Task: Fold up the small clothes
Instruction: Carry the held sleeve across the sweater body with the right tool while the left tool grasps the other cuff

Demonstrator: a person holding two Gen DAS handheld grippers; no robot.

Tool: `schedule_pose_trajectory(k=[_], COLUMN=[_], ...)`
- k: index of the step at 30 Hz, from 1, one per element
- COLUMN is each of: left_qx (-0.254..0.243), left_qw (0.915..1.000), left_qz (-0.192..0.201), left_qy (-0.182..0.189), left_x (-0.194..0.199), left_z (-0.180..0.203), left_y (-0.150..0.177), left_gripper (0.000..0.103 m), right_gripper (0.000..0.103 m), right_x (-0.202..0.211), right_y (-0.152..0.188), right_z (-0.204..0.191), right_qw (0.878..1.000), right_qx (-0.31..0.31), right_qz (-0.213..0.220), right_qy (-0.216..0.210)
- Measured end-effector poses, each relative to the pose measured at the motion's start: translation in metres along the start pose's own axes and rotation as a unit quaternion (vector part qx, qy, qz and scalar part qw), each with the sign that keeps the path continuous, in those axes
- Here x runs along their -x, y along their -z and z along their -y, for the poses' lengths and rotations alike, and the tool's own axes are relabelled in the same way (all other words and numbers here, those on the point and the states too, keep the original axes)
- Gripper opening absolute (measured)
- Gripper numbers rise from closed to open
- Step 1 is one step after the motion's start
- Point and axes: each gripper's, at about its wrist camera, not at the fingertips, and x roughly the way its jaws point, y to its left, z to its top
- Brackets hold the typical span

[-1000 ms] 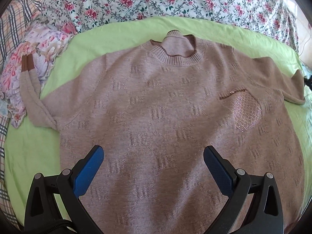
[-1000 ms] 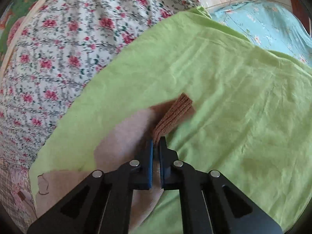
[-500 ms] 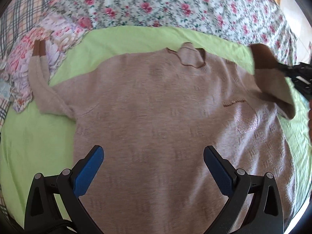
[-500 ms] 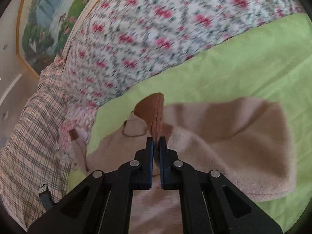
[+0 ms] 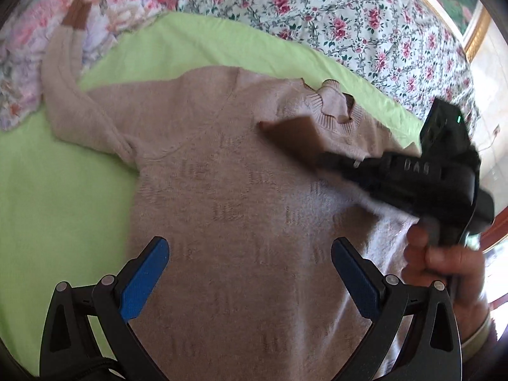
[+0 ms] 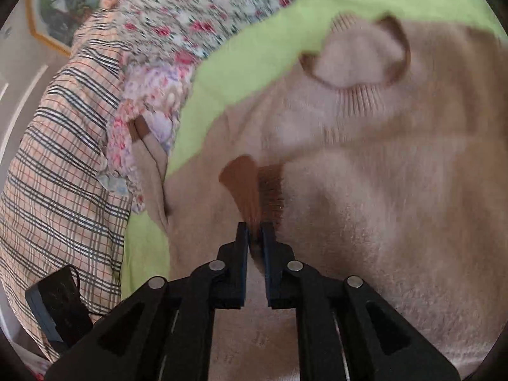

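Observation:
A beige knit sweater (image 5: 238, 190) lies front up on a green sheet (image 5: 47, 190). My left gripper (image 5: 250, 273) hovers open over its lower body, blue pads wide apart and nothing between them. My right gripper (image 6: 255, 227) has the brown cuff (image 6: 244, 177) of one sleeve between its jaws, which are opening. The sleeve is folded across the chest below the collar (image 6: 358, 60). From the left wrist camera the right gripper (image 5: 320, 155) reaches in from the right, with the cuff (image 5: 292, 130) at its tip. The other sleeve (image 5: 63, 95) lies stretched out to the far left.
A floral blanket (image 5: 317, 6) lies beyond the sheet, and a pale flowered cloth (image 5: 25, 63) lies under the outstretched sleeve's cuff (image 5: 76, 16). Plaid fabric (image 6: 63, 158) and a black device (image 6: 54, 311) lie at the left. A hand (image 5: 444, 263) grips the right tool.
My right gripper has carried the brown cuff from the sweater's outer side across onto the chest. The left gripper has shifted sideways and rolled, staying open.

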Motion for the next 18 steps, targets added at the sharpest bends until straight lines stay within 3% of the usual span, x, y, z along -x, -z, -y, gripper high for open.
schedule_pose_trajectory(k=[1,3,7,11,13,14,15,16,18], left_qx=[0.006,0.016,0.033,0.042,0.026,0.016,0.013,0.01,-0.016], left_qw=[0.9998,0.9989,0.9934,0.9912,0.9926,0.9923,0.9916,0.9919,0.9941], left_qz=[-0.007,-0.015,-0.04,-0.05,-0.038,-0.041,-0.048,-0.043,0.015], left_qy=[0.017,0.043,0.102,0.115,0.112,0.115,0.119,0.119,0.106], left_x=[-0.007,-0.017,-0.057,-0.093,-0.1,-0.105,-0.107,-0.103,-0.071], left_z=[-0.001,0.001,0.014,0.026,0.035,0.038,0.04,0.042,0.046], left_y=[-0.005,-0.013,-0.04,-0.062,-0.071,-0.074,-0.076,-0.077,-0.078], left_gripper=[0.102,0.102,0.102,0.097,0.063,0.017,0.003,0.006,0.006], right_gripper=[0.026,0.032,0.032,0.032,0.032,0.032,0.032,0.032,0.032], right_x=[0.005,0.024,0.071,0.121,0.142,0.154,0.164,0.174,0.193], right_y=[0.001,0.002,0.001,0.007,0.015,0.018,0.021,0.022,0.024], right_z=[0.003,0.009,0.014,0.024,0.033,0.038,0.044,0.048,0.058], right_qw=[1.0,1.0,0.997,0.992,0.988,0.985,0.983,0.98,0.974], right_qx=[-0.006,-0.012,-0.012,-0.027,-0.039,-0.046,-0.052,-0.056,-0.062], right_qz=[0.005,0.026,0.073,0.116,0.138,0.15,0.16,0.17,0.187], right_qy=[-0.008,-0.005,0.024,0.05,0.06,0.066,0.076,0.087,0.11])
